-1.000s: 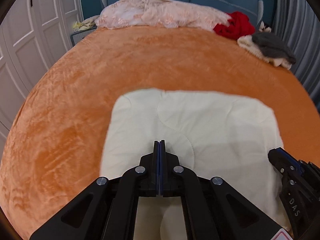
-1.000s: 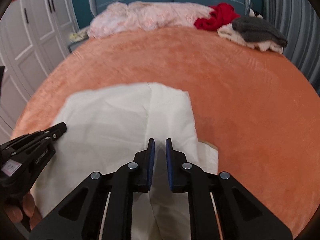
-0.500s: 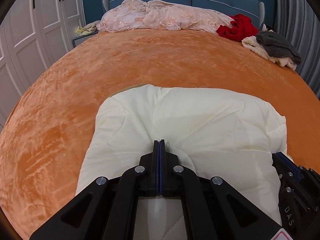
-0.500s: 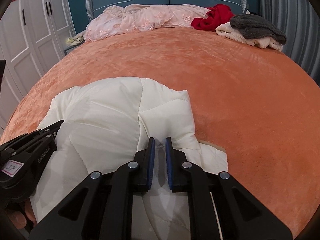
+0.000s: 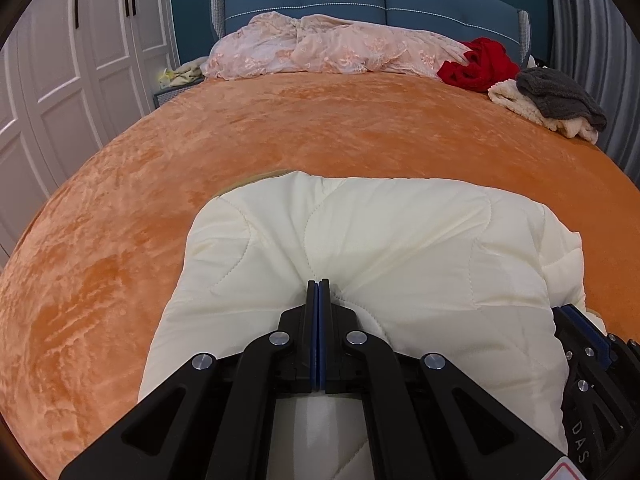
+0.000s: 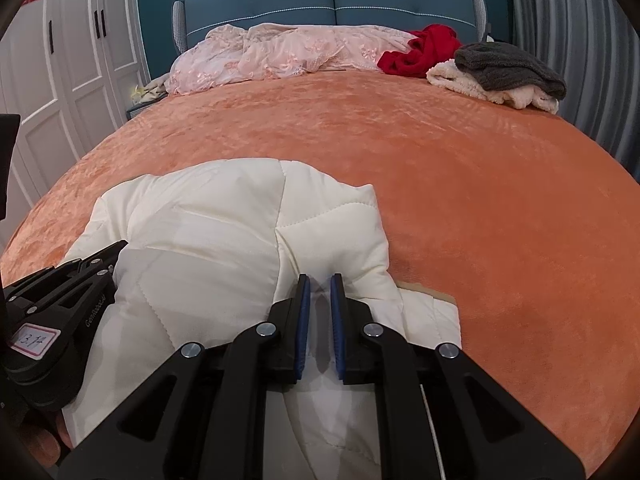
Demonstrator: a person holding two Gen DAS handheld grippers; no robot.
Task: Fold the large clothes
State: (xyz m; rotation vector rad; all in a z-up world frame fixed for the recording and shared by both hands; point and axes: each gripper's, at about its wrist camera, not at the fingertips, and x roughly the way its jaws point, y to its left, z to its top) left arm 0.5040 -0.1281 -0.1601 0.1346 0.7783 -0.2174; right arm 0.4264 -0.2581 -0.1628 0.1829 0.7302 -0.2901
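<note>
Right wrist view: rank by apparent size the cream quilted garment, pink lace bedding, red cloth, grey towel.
1. cream quilted garment, though nearest the camera
2. pink lace bedding
3. grey towel and red cloth look about alike; no ranking.

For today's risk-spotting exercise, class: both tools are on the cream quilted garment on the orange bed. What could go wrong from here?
1. The right tool has a gap between its fingers, with only a thin bit of the cream quilted garment in it, so that side may slip out.
2. The left tool pinches one small pucker; the puffy fabric could bunch and fold unevenly.
3. A tan edge peeks out beside the garment, so its layers may be misaligned.
</note>
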